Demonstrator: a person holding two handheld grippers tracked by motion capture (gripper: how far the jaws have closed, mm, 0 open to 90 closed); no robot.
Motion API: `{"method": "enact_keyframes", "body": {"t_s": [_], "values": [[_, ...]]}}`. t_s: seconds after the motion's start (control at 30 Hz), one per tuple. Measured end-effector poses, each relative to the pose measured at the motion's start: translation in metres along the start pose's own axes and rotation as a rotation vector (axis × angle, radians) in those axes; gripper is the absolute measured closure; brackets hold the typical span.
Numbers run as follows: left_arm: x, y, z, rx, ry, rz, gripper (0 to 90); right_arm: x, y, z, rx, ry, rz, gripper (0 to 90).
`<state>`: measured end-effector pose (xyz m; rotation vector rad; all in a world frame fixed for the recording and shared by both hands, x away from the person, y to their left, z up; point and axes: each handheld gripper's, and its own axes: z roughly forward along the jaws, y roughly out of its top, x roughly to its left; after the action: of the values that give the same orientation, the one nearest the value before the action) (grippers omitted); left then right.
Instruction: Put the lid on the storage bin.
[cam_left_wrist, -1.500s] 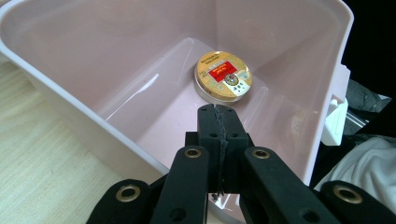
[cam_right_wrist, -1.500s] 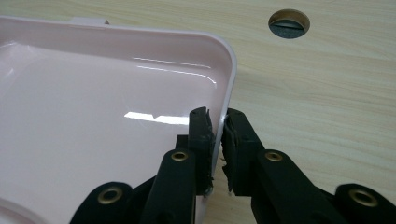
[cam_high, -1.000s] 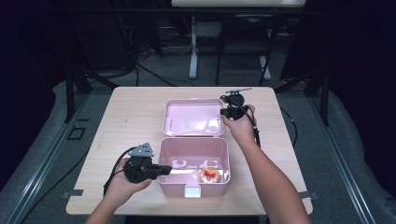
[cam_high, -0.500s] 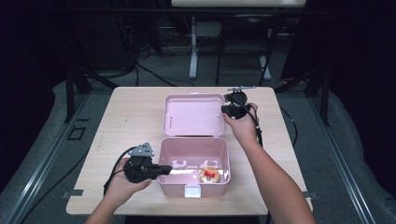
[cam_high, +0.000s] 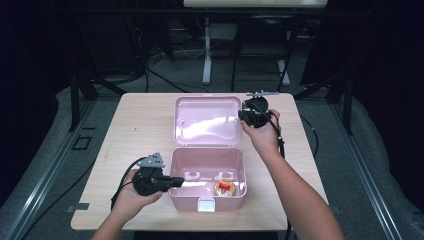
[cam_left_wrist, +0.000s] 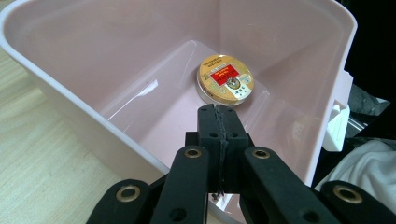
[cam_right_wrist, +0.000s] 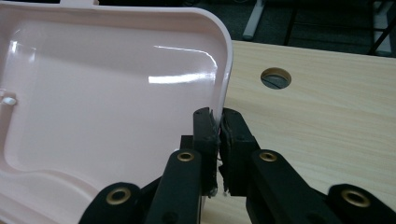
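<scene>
The room is dark, with black frame legs, cables and a grey floor around a pale wooden desk (cam_high: 140, 130). The desk has wide bare stretches on its left half and along its far edge. In the right tongs' view a round cable hole (cam_right_wrist: 275, 78) is cut into the wood well to the side of the lid.

A pink plastic box (cam_high: 207, 176) stands at the near middle of the desk, its front wall close to the near edge. Its hinged lid (cam_high: 207, 120) is swung up and back behind it, hollow side facing the person. The lid's right edge leaves a strip of open wood between it and the desk's right edge.

The right tongs (cam_right_wrist: 218, 122) are clenched on the lid's right rim, which runs thin between the two black pads. The hand holding them hovers over that open strip.

The left tongs (cam_left_wrist: 219, 119) are clenched on nothing, pads pressed together, their tips poking over the box's left wall into the cavity.

A small round gold tin (cam_left_wrist: 225, 82) with a red label lies flat on the box floor, towards its right front corner, just beyond the left tongs' tips and apart from them.
</scene>
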<state>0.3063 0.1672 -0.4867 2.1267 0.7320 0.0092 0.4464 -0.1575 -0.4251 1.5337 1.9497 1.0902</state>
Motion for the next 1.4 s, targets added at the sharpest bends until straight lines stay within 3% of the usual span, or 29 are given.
{"method": "enact_keyframes", "body": {"t_s": [0.33,0.9,1.4], "values": [[0.000,0.000,0.000,-0.003,0.003,-0.004,90.0,0.001,0.000,-0.015,-0.030,0.028,0.006,86.4],[0.000,0.000,0.000,-0.004,0.007,-0.006,90.0,0.007,-0.006,-0.037,-0.097,0.027,-0.046,86.7],[0.000,0.000,0.000,-0.006,0.008,-0.009,90.0,0.009,-0.019,-0.051,-0.189,0.045,-0.059,86.9]]}}
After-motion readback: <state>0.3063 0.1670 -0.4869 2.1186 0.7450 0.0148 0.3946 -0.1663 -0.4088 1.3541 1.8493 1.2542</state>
